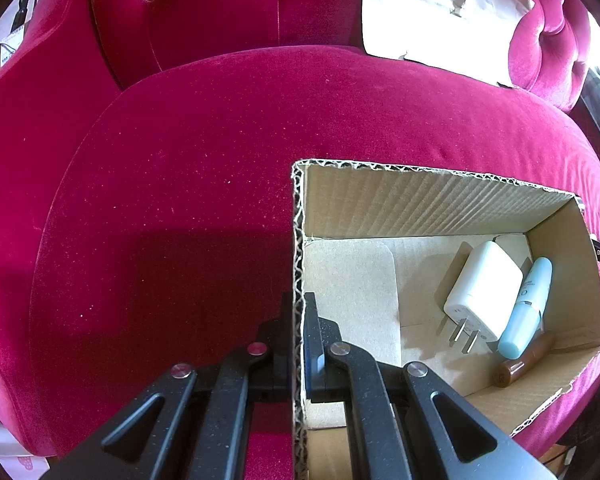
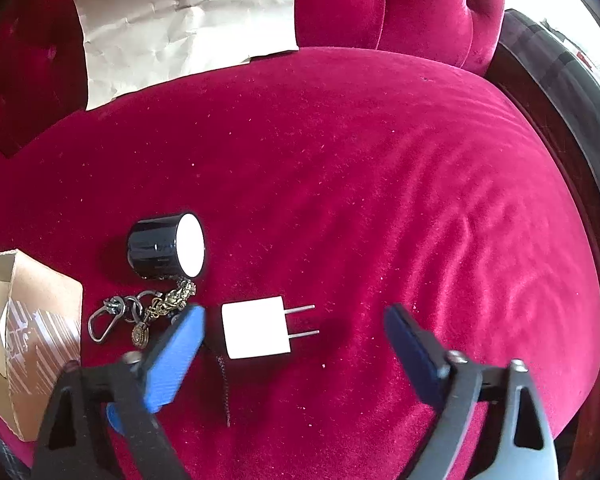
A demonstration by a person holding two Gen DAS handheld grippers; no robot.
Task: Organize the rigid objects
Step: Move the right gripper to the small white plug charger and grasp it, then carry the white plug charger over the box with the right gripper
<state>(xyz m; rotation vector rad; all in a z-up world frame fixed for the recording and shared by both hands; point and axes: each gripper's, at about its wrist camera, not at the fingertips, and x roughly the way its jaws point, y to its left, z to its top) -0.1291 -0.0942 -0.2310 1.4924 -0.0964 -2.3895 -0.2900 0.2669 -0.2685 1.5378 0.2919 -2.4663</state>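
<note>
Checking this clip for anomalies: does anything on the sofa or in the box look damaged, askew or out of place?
Mostly tidy. The cardboard box has ragged, torn rims, and a creased sheet of paper leans against the sofa back. A keychain lies tangled beside the black cylinder and the white plug adapter.

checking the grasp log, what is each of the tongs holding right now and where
Left tongs are shut on the cardboard box, clamping its near left wall at the rim. Right tongs hold nothing, open around the white plug adapter.

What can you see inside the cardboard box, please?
Inside the cardboard box: a white charger, a pale blue tube and a brown stick partly hidden beneath the tube.
</note>
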